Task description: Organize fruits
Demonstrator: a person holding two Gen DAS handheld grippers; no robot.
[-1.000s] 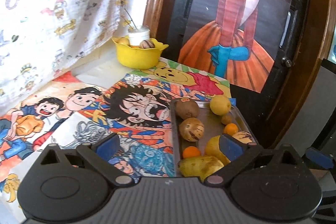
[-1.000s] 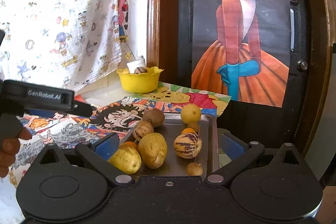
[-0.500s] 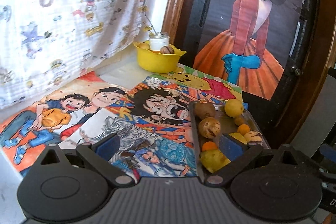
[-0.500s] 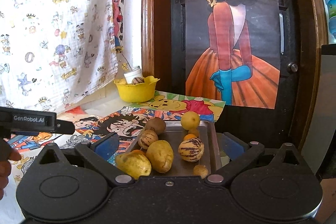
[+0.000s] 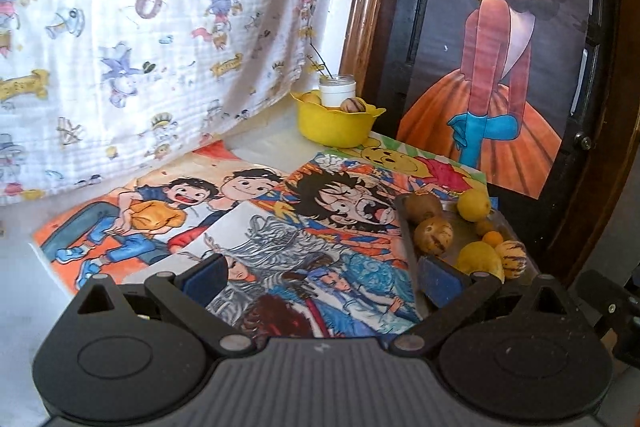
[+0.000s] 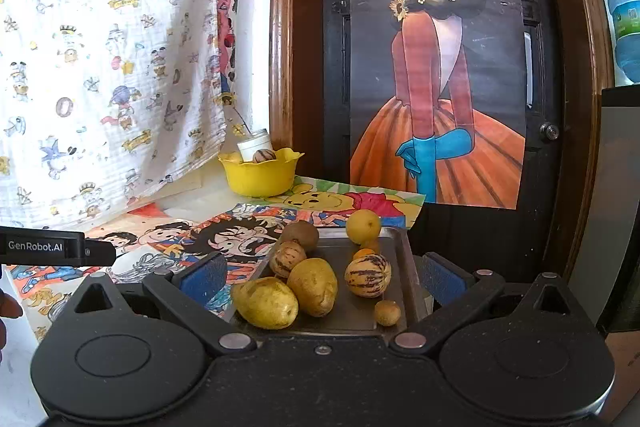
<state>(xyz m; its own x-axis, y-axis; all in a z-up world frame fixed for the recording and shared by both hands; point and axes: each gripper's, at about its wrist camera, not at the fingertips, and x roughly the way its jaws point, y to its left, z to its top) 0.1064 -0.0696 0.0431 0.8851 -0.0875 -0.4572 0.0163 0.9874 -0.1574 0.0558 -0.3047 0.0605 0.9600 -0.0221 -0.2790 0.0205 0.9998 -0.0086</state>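
From the left wrist view, the left hand-held gripper (image 5: 322, 277) is spread wide with nothing between its blue pads (image 5: 206, 277), hanging over the cartoon drawings (image 5: 248, 219) that cover the table (image 5: 20, 291). Its right-side pad sits in front of the near left corner of the metal tray (image 5: 406, 227); whether it touches the rim is hard to say. On the tray lie a brown fruit (image 5: 422, 206), a speckled tan fruit (image 5: 433, 235), a round yellow fruit (image 5: 474, 205), a small orange fruit (image 5: 492, 238), a striped melon-like fruit (image 5: 511, 254) and a larger yellow fruit (image 5: 478, 259). At the back, by the printed curtain (image 5: 140, 39), a yellow bowl (image 5: 334, 125) holds a white jar (image 5: 337, 90) and a couple of fruits.

From the right wrist view, the right hand-held gripper (image 6: 322, 277) is equally wide apart and grips nothing, its pads flanking the near end of the tray (image 6: 402, 267) without visibly touching any fruit. Nearest are two yellow potato-like fruits (image 6: 266, 303), side by side and touching, then the striped fruit (image 6: 368, 275) and a small tan fruit (image 6: 387, 313). Further back sit the speckled one (image 6: 287, 258), the brown one (image 6: 300, 235) and the round yellow one (image 6: 363, 226). The yellow bowl (image 6: 260, 177) stands well beyond, and the left device's black body (image 6: 52, 246) pokes in from the left
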